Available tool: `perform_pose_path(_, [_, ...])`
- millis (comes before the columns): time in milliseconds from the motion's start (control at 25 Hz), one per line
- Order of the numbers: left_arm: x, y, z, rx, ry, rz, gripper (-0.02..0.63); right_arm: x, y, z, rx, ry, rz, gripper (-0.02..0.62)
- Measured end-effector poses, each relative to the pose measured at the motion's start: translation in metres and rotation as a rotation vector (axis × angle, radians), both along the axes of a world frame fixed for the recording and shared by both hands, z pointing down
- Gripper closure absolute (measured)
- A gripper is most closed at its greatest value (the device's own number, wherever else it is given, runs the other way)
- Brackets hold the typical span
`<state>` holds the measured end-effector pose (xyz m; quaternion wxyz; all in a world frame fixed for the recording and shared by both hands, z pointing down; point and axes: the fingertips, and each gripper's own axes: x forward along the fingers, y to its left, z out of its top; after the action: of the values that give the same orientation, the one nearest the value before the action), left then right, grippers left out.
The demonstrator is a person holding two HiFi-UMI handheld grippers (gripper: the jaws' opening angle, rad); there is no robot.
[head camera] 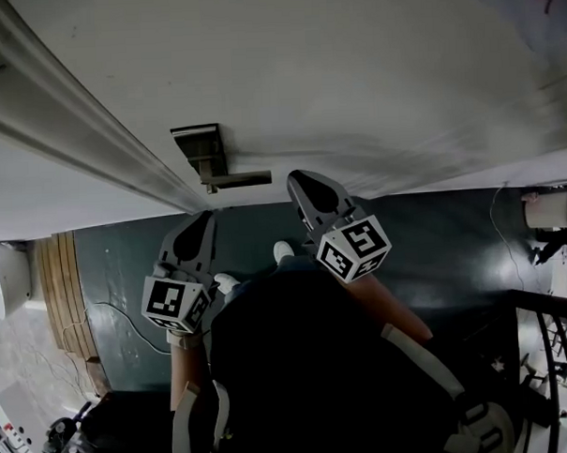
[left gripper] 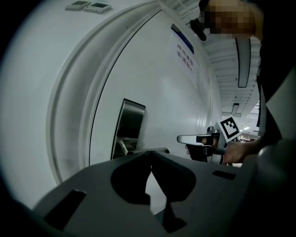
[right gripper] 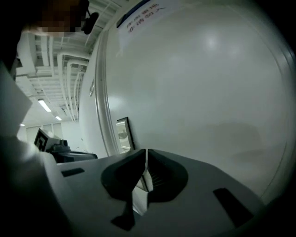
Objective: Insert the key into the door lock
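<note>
You're square to the door [head camera: 370, 67], and the lock plate [head camera: 197, 143] is the thing to watch. It sits close to the door frame [head camera: 82, 122], with the lever handle [head camera: 242, 179] running sideways away from the frame.

Your left gripper [head camera: 203, 220] hangs just out from the lock plate on your side, near the root of the lever. Its jaws are pressed together, tips touching, nothing between them; its own view shows only white door behind the tips. I'd say it's parked there to be handy for the lever without blocking the plate.

Your right gripper [head camera: 303, 181] sits past the lever's free end, on the far side of the lock plate from the frame. Its nose points at the door but is apart from it, and its jaws are squeezed to a hairline slit.

Now the key: I can't pick it out in any view. A pale sliver shows in that slit, but it could be a thin blade edge-on or plain door showing through. If the key is there, the hard pinch makes sense, since a flat blade twists unless clamped.

No keyhole is visible either. By my reckoning insertion hasn't begun. The right gripper has to come in past the lever's end toward the lock plate, and that lever is what could foul it.
</note>
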<state>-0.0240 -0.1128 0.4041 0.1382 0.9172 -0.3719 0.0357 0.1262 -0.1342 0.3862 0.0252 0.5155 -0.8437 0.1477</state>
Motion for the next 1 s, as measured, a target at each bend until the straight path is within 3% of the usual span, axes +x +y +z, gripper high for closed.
perform_pose_path(240, [0.006,-0.009,-0.020,0.044,-0.030,-0.017,0.597,0.009,-0.001,-0.030,0.090,0.116,-0.034,0.568])
perform_pose_path(680, [0.004,-0.010,-0.041,0.111,-0.081,-0.033,0.597,0.006,-0.003,-0.035,0.134,0.284,-0.072,0.568])
perform_pose_path(840, [0.000,-0.010,-0.041,0.144,-0.090,-0.033,0.597,0.005,-0.002,-0.029,0.122,0.287,-0.074,0.568])
perform_pose_path(1000, [-0.001,-0.009,-0.038,0.112,-0.107,-0.035,0.597,0.004,-0.004,-0.025,0.117,0.273,-0.068,0.568])
